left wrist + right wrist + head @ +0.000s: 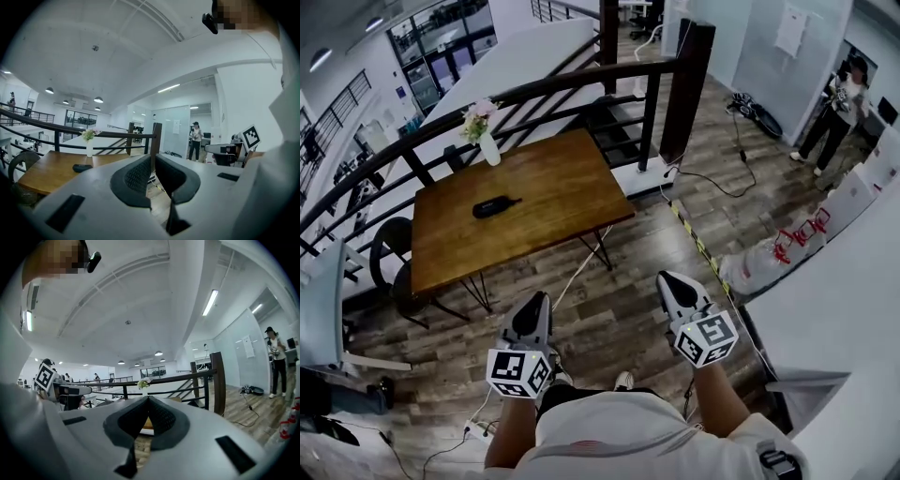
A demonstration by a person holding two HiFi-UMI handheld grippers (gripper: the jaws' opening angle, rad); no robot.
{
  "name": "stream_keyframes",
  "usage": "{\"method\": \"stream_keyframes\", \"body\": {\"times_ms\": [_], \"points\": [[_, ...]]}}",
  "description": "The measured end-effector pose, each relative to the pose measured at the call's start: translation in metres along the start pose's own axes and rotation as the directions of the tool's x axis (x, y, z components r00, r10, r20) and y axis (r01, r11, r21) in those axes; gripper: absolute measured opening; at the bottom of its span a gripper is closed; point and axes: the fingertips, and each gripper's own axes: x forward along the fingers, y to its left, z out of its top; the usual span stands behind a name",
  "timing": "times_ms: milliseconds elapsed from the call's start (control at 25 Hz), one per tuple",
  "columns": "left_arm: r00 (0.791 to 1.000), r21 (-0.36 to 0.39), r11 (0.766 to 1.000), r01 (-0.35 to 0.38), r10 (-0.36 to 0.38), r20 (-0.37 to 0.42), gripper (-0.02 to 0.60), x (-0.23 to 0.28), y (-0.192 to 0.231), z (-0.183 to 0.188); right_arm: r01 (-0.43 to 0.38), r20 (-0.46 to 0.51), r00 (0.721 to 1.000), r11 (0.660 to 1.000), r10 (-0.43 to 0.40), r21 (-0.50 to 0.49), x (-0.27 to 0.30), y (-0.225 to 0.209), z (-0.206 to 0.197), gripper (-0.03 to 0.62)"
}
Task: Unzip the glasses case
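black glasses case [495,206], brown table [553,178]

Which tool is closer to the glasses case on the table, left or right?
Left. The left tool hangs over the floor short of the glasses case; the right tool is farther off, past the table corner.

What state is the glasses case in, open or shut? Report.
Looks shut: the glasses case lies on the table as one low dark shape, no lid raised; zip unreadable.
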Motion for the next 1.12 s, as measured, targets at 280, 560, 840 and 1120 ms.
{"method": "stream_keyframes", "body": {"times_ms": [280,560,840,1120], "points": [[1.000,-0.027,0.999,0.027,-0.027,-0.010,0.037,0.045,0.045,-0.003,0.026,-0.034,0.999,1.000,-0.026,-0.009,0.057,-0.005,-0.002,0.051],[0.999,-0.035,0.999,0.042,-0.042,0.003,0.037,0.075,0.136,0.017,0.008,-0.056,0.998,1.000,-0.009,-0.013,0.162,0.028,0.013,0.051],[1.000,-0.052,0.999,0.003,-0.003,-0.005,0.037,0.078,0.252,0.019,-0.058,-0.108,0.993,0.998,0.056,-0.017,0.276,0.097,0.008,0.052],[0.998,-0.092,0.994,-0.057,0.057,-0.004,0.037,0.084,0.329,0.020,-0.096,-0.167,0.982,0.994,0.087,-0.043,0.343,0.126,0.002,0.051]]}}
